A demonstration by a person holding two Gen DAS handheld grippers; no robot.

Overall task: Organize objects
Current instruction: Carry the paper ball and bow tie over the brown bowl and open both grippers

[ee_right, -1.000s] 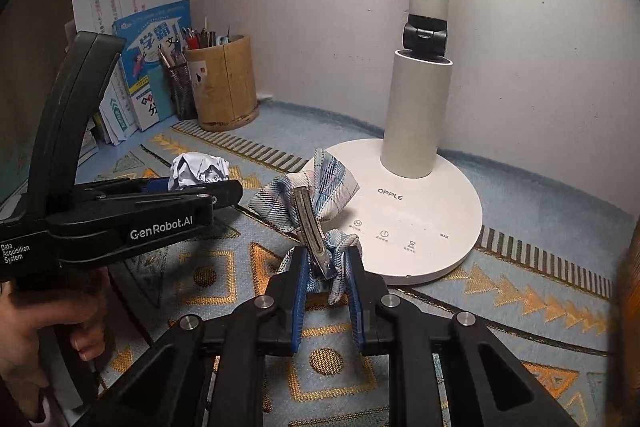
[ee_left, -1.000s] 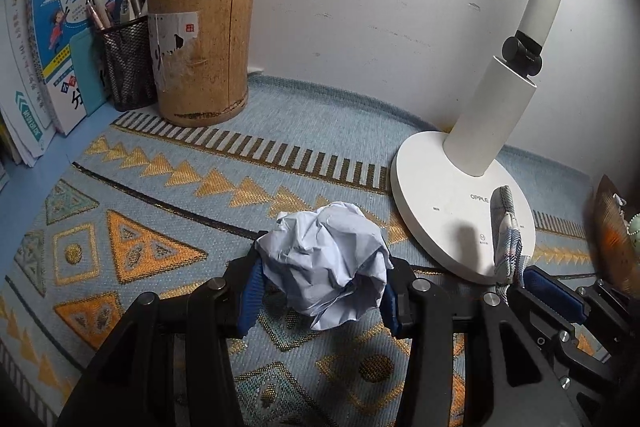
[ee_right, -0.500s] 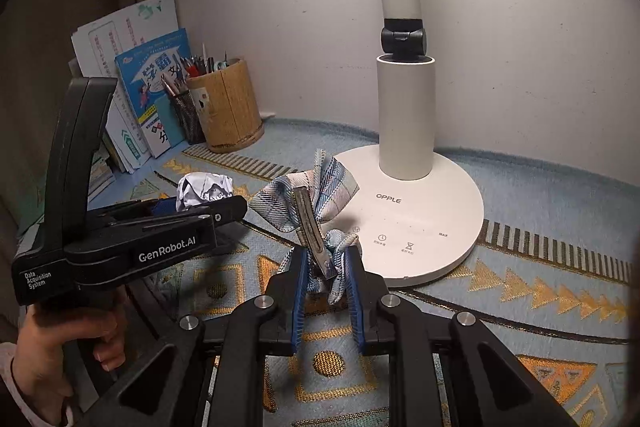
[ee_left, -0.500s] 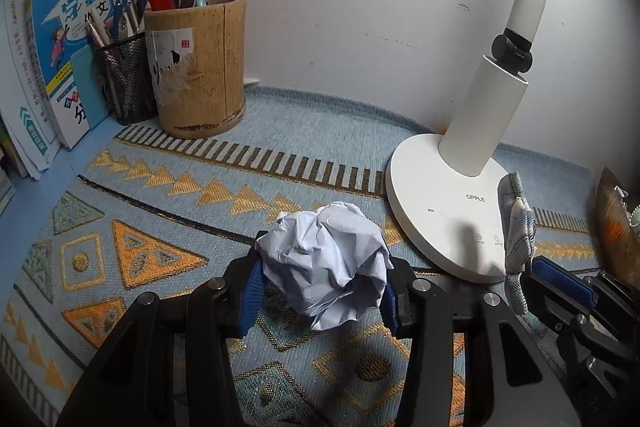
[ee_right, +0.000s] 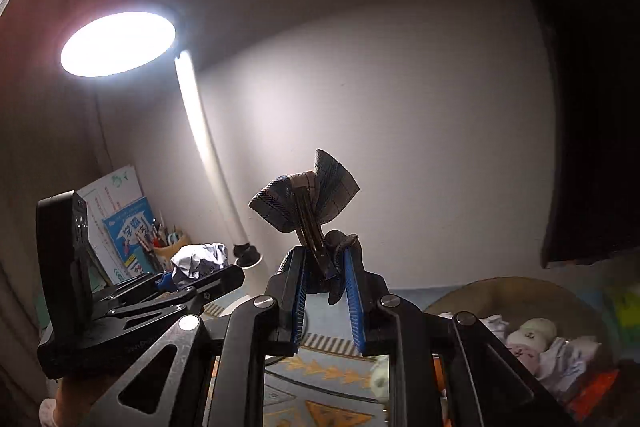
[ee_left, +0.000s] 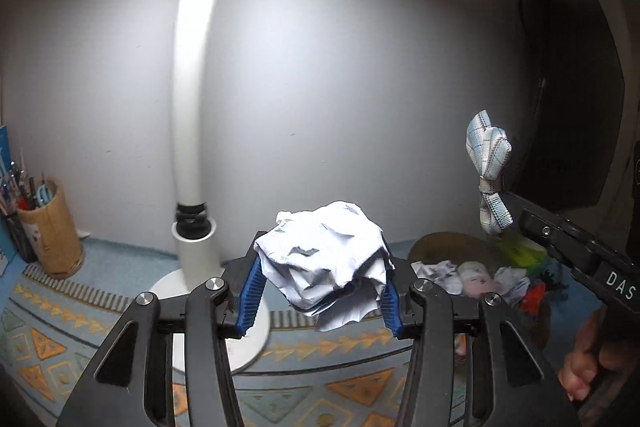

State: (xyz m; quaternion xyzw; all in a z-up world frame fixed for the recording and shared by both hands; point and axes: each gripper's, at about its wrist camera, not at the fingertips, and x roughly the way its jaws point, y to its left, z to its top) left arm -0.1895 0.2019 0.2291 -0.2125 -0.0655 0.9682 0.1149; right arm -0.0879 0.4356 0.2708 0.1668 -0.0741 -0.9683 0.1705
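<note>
While the left gripper [ee_left: 320, 291] hung above the desk, we saw its blue pads pressed on either side of a crumpled paper ball [ee_left: 326, 267], squeezed between them and bulging over the top. That ball had no real long axis, just a rough lump with a torn flap drooping below the fingers. Over on the right gripper [ee_right: 326, 279], the jaws stood nearly together, pinching the metal clip of a plaid bow hair clip [ee_right: 306, 203]. We read the clip's long axis as running up and away from the fingertips, leaning a little to the left in the right wrist view, with the bow's two wings spread across it at the top. In the left wrist view the same bow stood tall and upright at the right, well clear of the patterned mat [ee_left: 48, 327].

Beyond the grippers we had the white desk lamp [ee_left: 192, 107] rising behind the paper ball, its head glowing in the right wrist view. A pen holder [ee_left: 50, 227] sat at the far left by the wall. To the right lay a shallow basket [ee_right: 516, 293] with small soft things inside, near the paper ball and lower than both grippers.
</note>
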